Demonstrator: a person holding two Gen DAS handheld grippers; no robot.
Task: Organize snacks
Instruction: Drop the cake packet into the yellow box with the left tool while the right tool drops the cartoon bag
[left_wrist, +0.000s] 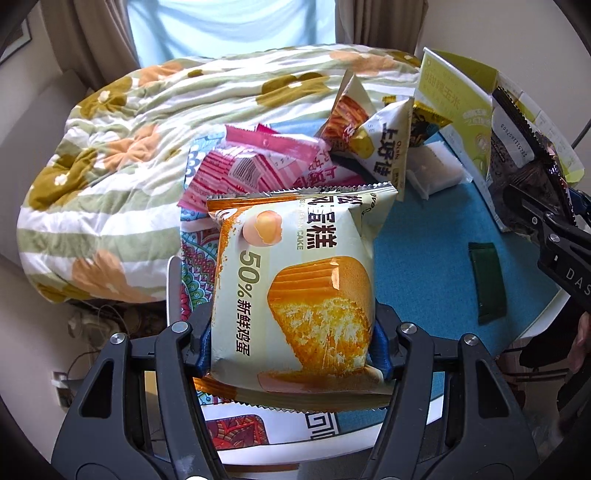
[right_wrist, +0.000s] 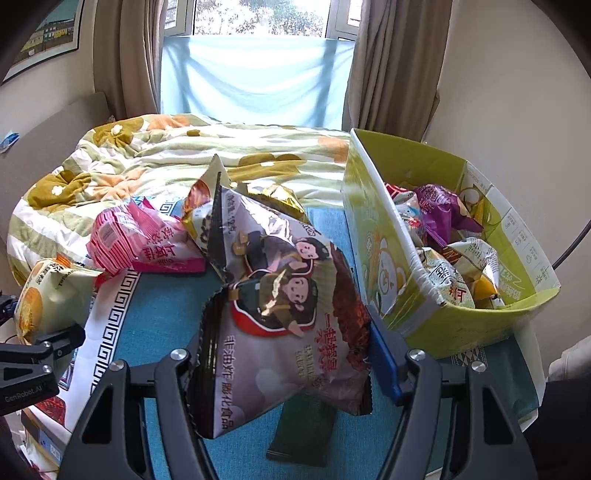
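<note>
Our left hand-held gripper clamps the egg cake packet; our right hand-held gripper grips a puffed-snack bag beside the green snack box.

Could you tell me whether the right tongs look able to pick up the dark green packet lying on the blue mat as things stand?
Probably not yet: the right tongs are shut on a snack bag, which hangs directly over the green packet.
</note>
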